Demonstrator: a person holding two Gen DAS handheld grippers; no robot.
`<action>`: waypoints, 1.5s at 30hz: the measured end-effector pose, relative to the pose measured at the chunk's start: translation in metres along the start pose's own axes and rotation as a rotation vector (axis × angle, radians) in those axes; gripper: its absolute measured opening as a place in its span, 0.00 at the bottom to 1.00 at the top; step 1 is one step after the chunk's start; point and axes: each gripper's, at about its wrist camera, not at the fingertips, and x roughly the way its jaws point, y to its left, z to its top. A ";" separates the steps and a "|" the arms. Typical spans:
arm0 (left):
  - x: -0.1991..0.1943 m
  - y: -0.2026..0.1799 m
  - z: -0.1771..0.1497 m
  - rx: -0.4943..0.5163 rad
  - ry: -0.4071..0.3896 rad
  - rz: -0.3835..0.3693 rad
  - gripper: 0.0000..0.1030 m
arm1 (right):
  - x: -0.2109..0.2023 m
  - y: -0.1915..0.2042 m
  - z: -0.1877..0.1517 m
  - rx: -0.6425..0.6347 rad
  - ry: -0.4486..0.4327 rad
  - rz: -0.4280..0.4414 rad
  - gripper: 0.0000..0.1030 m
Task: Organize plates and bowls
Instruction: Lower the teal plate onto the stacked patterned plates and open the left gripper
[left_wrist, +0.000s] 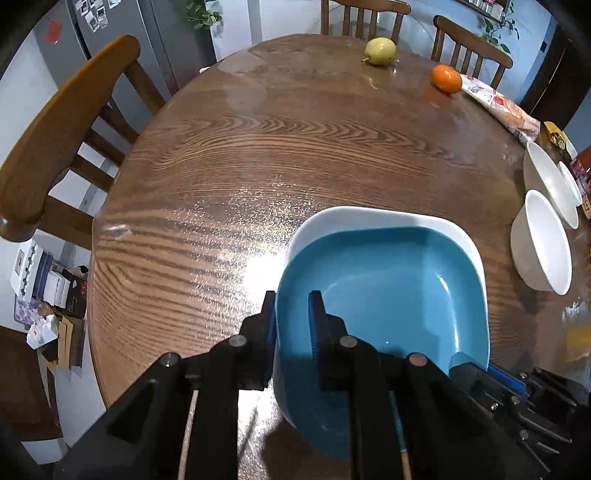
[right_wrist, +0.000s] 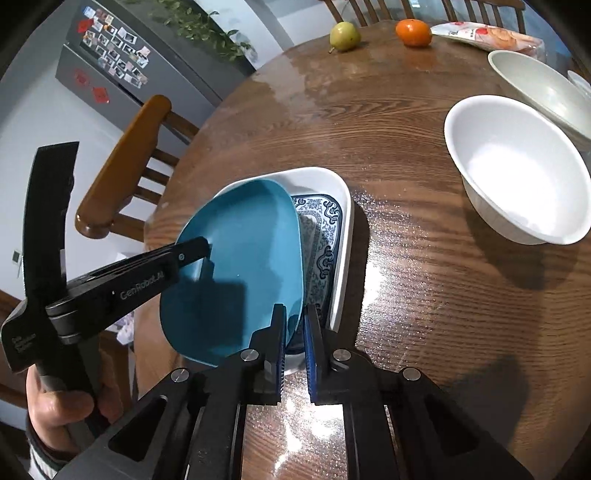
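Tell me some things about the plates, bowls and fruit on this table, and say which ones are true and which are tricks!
1. The blue plate is tilted over a white dish. True.
2. The white dish is plain inside. False: a blue-and-white pattern shows in its bottom.
3. Both grippers are at the blue plate. True: the left gripper has its jaws on one edge, and the right gripper is at the other edge.
4. The orange sits inside the white bowl. False: it rests on the wooden table, near a green pear.
5. The nearest white bowl holds soup. False: it looks empty.
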 end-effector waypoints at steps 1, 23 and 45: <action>0.002 0.001 0.000 0.003 0.004 -0.001 0.13 | 0.000 0.000 0.000 -0.001 0.001 -0.003 0.10; 0.010 -0.006 0.007 0.079 -0.003 0.024 0.16 | 0.008 0.032 0.001 -0.129 -0.039 -0.130 0.12; 0.007 -0.005 0.011 0.098 -0.041 0.067 0.26 | 0.001 0.039 0.000 -0.186 -0.083 -0.248 0.19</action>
